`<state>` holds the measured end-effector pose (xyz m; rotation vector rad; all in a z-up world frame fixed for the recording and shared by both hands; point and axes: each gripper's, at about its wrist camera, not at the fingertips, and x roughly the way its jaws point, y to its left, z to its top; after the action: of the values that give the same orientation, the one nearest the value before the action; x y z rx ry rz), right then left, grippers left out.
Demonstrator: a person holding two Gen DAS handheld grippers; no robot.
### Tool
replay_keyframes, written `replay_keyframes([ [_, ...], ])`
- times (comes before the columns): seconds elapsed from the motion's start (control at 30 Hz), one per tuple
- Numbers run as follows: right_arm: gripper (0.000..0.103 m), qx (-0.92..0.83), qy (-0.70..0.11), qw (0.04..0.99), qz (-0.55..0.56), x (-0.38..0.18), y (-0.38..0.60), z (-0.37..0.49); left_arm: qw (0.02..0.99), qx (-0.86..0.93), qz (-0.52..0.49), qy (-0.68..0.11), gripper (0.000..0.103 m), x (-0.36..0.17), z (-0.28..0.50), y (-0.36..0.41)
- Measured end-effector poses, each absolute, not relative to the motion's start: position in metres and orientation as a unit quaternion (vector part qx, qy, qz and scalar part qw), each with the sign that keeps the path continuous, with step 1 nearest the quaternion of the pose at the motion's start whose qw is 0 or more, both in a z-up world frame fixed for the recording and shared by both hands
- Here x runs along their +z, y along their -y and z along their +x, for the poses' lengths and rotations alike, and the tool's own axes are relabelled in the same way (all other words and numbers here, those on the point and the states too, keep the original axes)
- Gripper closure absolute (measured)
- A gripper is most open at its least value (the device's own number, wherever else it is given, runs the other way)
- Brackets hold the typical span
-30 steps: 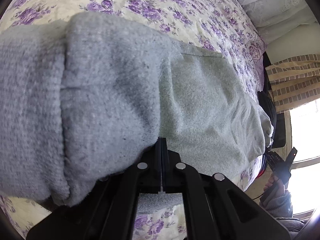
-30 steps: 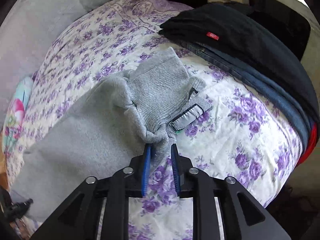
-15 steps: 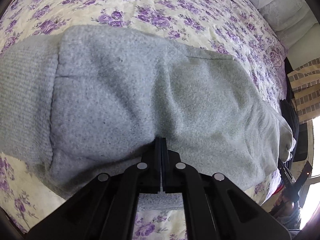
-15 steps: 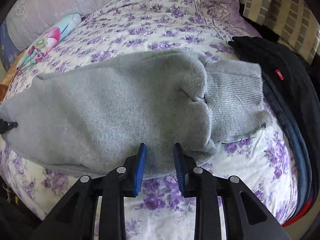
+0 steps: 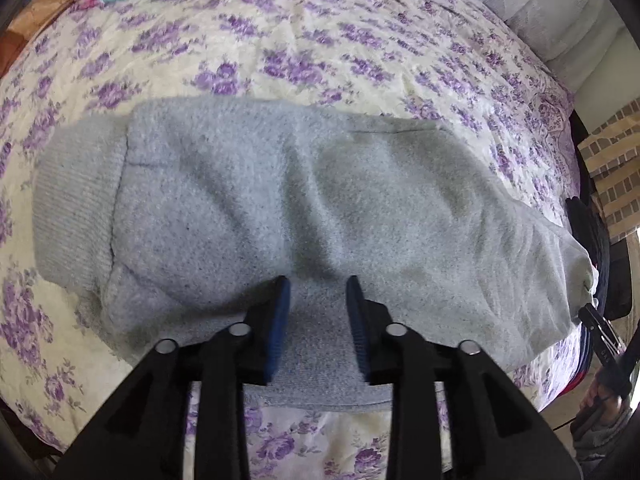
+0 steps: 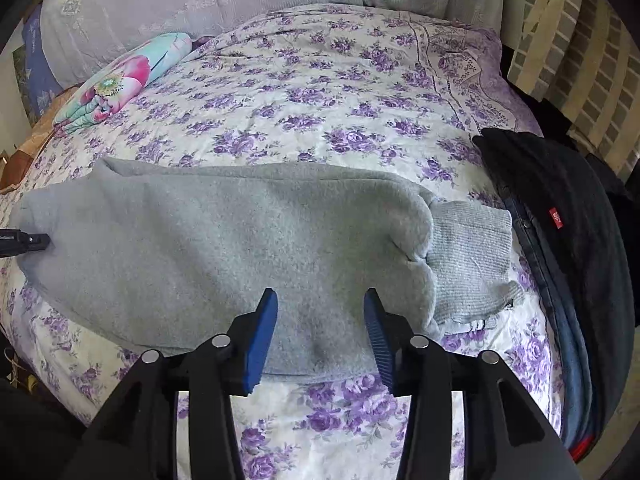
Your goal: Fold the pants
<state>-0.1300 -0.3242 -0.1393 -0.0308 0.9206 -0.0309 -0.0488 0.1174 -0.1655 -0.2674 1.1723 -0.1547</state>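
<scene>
Left wrist view: the left claw (image 5: 318, 300), clamped on the grey pants (image 5: 280, 208) half a second ago, now stands apart and holds nothing. The right claw (image 6: 320, 320) has spread wider, also empty. The pants lie released, folded lengthwise across the bed (image 6: 320, 92), cuffs beside the dark clothes pile (image 6: 560, 216). Judgement: this fold is set; a crosswise fold remains.

Bare bedspread (image 6: 304, 92) lies open across the upper middle; dark clothes (image 6: 568, 248) block the right, pillows (image 6: 192, 4) the top.
</scene>
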Motion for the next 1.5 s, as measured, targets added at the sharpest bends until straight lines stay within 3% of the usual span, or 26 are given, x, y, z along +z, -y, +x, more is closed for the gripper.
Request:
replay_keyframes([
  [0.13,0.049,-0.026,-0.483,0.875,-0.019,-0.168,0.326,-0.115,0.828,-0.084,-0.115,-0.543,0.055,-0.158,-0.055,-0.117],
  [0.37,0.048,-0.026,-0.484,0.874,-0.019,-0.178,0.326,-0.115,0.825,-0.077,-0.112,-0.548,0.055,-0.172,-0.055,-0.124],
  [0.63,0.044,-0.034,-0.421,0.906,0.04,-0.132,0.363,-0.152,0.841,-0.059,-0.148,-0.517,0.05,-0.142,-0.063,-0.142],
  [0.83,0.045,-0.106,-0.395,0.896,0.172,-0.142,0.423,-0.178,0.846,-0.057,-0.142,-0.511,0.047,-0.13,-0.061,-0.138],
  [0.9,0.05,-0.12,-0.366,0.902,0.194,-0.138,0.426,-0.182,0.844,-0.066,-0.13,-0.516,0.047,-0.13,-0.062,-0.128],
  [1.07,0.052,-0.056,-0.346,0.928,0.123,-0.123,0.388,-0.156,0.836,-0.111,-0.099,-0.527,0.046,-0.136,-0.06,-0.087],
  [1.17,0.05,-0.039,-0.395,0.913,0.096,-0.141,0.374,-0.131,0.822,-0.123,-0.058,-0.554,0.035,-0.155,-0.055,-0.061],
  [1.27,0.053,-0.055,-0.46,0.881,0.095,-0.176,0.379,-0.112,0.814,-0.108,0.002,-0.57,0.035,-0.183,-0.058,-0.05],
  [1.5,0.054,0.107,-0.381,0.918,0.028,-0.105,0.302,-0.081,0.844,-0.111,-0.062,-0.522,0.035,-0.149,-0.067,-0.067],
])
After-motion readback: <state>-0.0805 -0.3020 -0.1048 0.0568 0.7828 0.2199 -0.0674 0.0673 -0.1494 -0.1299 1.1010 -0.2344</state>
